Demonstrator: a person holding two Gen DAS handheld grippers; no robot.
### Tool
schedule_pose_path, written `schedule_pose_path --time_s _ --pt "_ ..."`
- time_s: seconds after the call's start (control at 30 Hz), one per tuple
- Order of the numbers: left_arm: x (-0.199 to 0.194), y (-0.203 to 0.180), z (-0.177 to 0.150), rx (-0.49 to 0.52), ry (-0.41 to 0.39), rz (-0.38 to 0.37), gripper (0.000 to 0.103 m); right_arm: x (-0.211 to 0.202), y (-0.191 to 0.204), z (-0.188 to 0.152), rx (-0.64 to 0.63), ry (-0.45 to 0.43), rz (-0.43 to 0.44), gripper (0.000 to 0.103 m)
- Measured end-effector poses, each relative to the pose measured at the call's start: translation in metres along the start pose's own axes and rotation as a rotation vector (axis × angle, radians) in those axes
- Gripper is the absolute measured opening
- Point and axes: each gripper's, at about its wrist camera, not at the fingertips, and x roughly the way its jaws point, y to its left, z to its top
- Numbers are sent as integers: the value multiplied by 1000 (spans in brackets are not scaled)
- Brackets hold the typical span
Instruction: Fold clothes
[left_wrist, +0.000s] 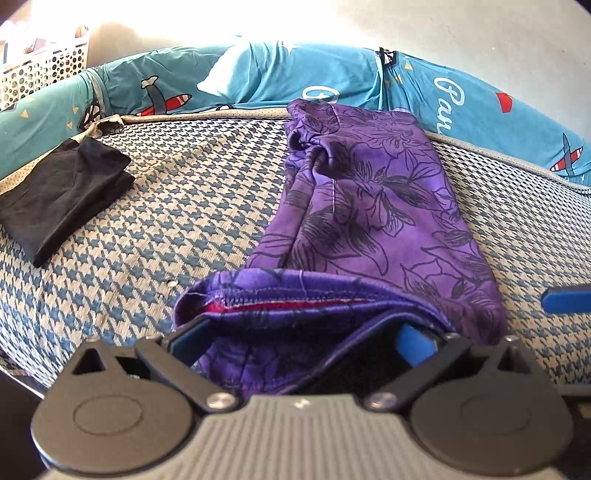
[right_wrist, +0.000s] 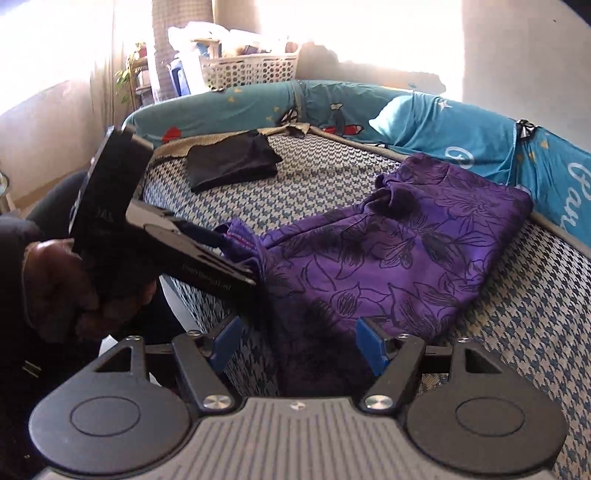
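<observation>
A bed (right_wrist: 517, 295) with a blue-and-cream houndstooth cover fills both views, and a teal printed sheet (left_wrist: 258, 70) is bunched along its far edge. Beyond that stands a white perforated basket (right_wrist: 251, 68) in bright light. A purple floral garment (left_wrist: 369, 206) lies partly folded near the bed's near edge, its hem drooping over that edge. The left gripper (left_wrist: 295, 336) has its fingers wide apart inside the hem, which is stretched over them. The right gripper (right_wrist: 295, 343) is spread open, with cloth below its blue pads (right_wrist: 369, 347) but not pinched. A folded black garment (left_wrist: 62, 199) rests near the far left corner.
</observation>
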Motion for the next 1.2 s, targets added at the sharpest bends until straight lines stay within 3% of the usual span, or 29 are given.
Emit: schedule_pose_path --time_s 0.23,0.57,0.63,0.7,0.8,1.2 --pt "2 4 1 -21 16 -17 103 29 19 -4 -176 0 -23 69" --pt "3 6 2 -25 30 -24 103 68 35 -7 -400 -34 -136 68" --pt "3 7 2 -28 32 -27 103 75 33 -6 -405 -21 -135 62" --pt "3 8 3 -35 33 -29 103 79 30 -4 -399 -5 -140 42" --pt "2 10 3 -44 31 -31 103 81 27 -2 -393 6 -146 23" --pt "-4 9 0 -30 36 -23 103 66 15 16 -351 -122 -271 17"
